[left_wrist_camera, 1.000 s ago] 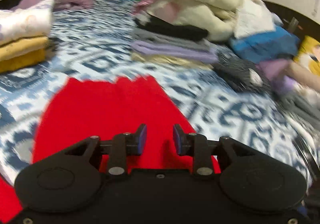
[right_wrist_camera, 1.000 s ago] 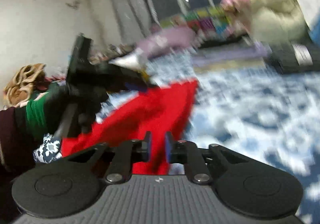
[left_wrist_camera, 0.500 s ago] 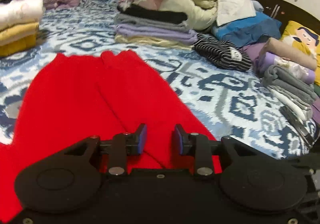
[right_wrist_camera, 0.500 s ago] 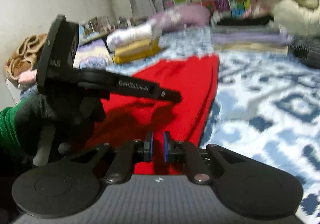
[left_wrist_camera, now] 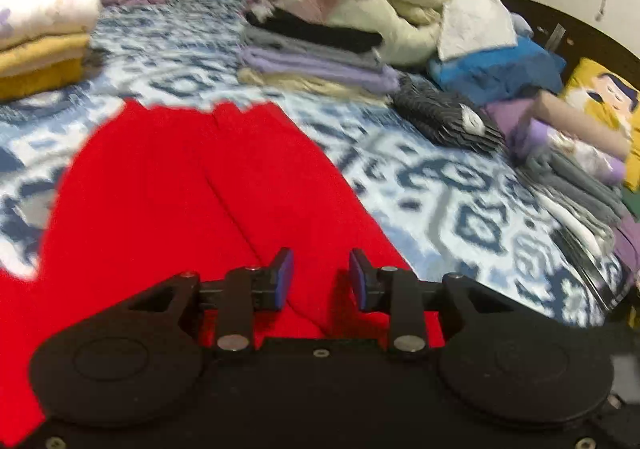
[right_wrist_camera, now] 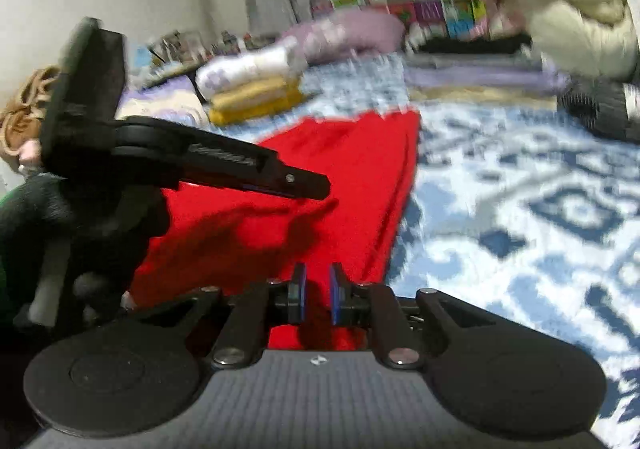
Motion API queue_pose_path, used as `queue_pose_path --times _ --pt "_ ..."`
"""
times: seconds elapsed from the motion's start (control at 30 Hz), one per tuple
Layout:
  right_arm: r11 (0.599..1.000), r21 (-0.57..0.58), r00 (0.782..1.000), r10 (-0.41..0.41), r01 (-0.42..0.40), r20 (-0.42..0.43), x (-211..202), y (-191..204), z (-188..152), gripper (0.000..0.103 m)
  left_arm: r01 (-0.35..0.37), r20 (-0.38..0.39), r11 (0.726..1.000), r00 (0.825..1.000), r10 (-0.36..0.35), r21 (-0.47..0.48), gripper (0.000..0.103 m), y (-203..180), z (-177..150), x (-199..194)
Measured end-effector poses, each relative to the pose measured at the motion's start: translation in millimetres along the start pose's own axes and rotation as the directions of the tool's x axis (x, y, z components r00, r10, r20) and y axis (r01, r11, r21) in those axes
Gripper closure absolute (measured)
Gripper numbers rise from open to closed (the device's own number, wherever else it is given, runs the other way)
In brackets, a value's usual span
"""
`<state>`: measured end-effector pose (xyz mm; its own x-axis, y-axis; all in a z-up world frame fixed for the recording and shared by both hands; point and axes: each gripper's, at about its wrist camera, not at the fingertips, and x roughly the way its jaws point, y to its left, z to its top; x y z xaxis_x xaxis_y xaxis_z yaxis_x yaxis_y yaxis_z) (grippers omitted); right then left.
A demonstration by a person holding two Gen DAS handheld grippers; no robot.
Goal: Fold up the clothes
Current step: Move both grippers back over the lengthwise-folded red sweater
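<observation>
Since half a second ago the left gripper (left_wrist_camera: 319, 275) has barely shifted above the flat red knit garment (left_wrist_camera: 192, 201), though its view has gone blurred with motion; the right gripper (right_wrist_camera: 317, 293) has its jaws a little wider than before, and the garment's near edge now sits right under them.

The red garment lies spread on the bed with the blue-and-white patterned bedspread (left_wrist_camera: 460, 201), a lengthwise crease running down its middle toward the left gripper. The left gripper's jaws stand apart with nothing between them, just over the near end of the garment. The right gripper's jaws are apart by a narrow gap, with red cloth visible behind it; whether they touch the cloth cannot be told. In the right wrist view the left gripper (right_wrist_camera: 304, 185) hangs over the garment (right_wrist_camera: 340, 177) and casts a shadow on it.

At the far left of the bed sits a folded stack of white and yellow clothes (left_wrist_camera: 44, 49). Across the bed lies a folded stack of black, grey and lavender clothes (left_wrist_camera: 316, 57), under a heap of cream and pink bedding (left_wrist_camera: 384, 1). Beside these rests a folded black-and-white striped garment (left_wrist_camera: 448, 121).
</observation>
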<state>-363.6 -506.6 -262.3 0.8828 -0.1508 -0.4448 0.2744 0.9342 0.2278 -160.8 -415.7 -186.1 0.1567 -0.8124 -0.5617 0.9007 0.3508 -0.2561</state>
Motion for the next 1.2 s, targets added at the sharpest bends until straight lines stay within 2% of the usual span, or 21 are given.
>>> queue_pose_path --times 0.1,0.17,0.3,0.37,0.47,0.53,0.6,0.63,0.67,0.73,0.8,0.93,1.1,1.2 --pt "1.000 -0.014 0.999 -0.007 0.008 0.040 -1 1 2 0.088 -0.031 0.022 0.999 0.999 0.031 -0.011 0.074 6 20 13" --pt "1.000 0.002 0.999 -0.025 0.025 0.036 4 -3 3 0.088 -0.049 0.003 0.999 0.999 0.049 -0.010 0.074 11 30 30" --pt "0.998 0.047 0.998 -0.025 0.028 -0.064 23 -11 -3 0.088 -0.080 -0.102 0.997 0.992 0.079 -0.003 0.074 17 37 68" --pt "0.998 0.067 0.997 -0.015 0.020 -0.077 26 -14 -3 0.088 -0.097 -0.101 0.995 0.990 0.100 0.036 0.072 12 36 75" --pt "0.996 0.089 0.997 -0.002 0.010 -0.080 26 -17 -3 0.089 -0.102 -0.118 0.994 0.987 0.105 0.034 0.071 11 38 74" --pt "0.996 0.083 0.997 -0.004 0.010 -0.078 25 -15 -3 0.088 -0.094 -0.102 0.995 0.990 0.095 0.008 0.069 13 38 62" --pt "0.997 0.080 0.998 -0.002 0.008 -0.067 20 -13 -2 0.088 -0.086 -0.080 0.996 0.993 0.084 -0.020 0.057 16 38 48" --pt "0.997 0.081 0.998 -0.001 0.005 -0.057 16 -11 -2 0.087 -0.081 -0.069 0.996 0.995 0.078 -0.034 0.054 18 37 41" --pt "0.997 0.078 0.999 0.000 0.003 -0.043 13 -10 -1 0.087 -0.092 -0.056 0.995 0.994 0.090 -0.043 0.047 18 36 33" --pt "0.997 0.071 1.000 0.002 -0.001 -0.012 6 -9 2 0.087 -0.108 -0.031 0.992 0.994 0.106 -0.071 0.045 22 29 14" --pt "0.997 0.075 1.000 0.006 -0.007 0.011 1 -9 4 0.087 -0.120 -0.018 0.983 0.993 0.119 -0.135 0.033 32 23 -4" --pt "0.995 0.089 0.998 0.030 -0.034 0.055 -6 -3 11 0.085 -0.133 0.004 0.957 0.990 0.138 -0.259 0.030 59 10 -38" --pt "0.997 0.050 0.997 0.056 -0.058 0.049 -2 13 14 0.079 -0.151 0.050 0.914 0.982 0.183 -0.377 0.028 98 -6 -82" --pt "0.997 0.039 0.997 0.068 -0.069 0.036 0 21 15 0.076 -0.184 0.093 0.871 0.963 0.253 -0.456 0.028 126 -17 -113"
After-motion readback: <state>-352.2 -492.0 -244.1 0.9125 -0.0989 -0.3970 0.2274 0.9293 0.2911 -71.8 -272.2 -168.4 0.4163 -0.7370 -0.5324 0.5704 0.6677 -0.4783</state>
